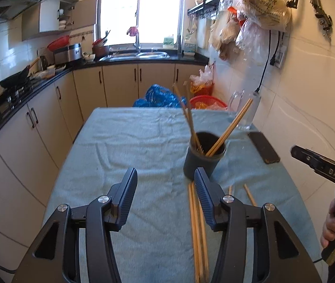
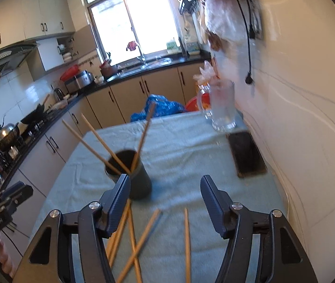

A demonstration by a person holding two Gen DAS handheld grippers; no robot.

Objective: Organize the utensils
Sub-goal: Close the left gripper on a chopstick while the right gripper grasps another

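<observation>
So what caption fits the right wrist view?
Open right gripper above loose chopsticks near a dark utensil cup.

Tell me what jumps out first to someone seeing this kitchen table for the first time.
The dark cup standing on the teal cloth catches the eye first, with several chopsticks leaning out of it. Next come the loose chopsticks lying crossed on the cloth on the near side of the cup. Both the left gripper and right gripper are open and empty.
</observation>
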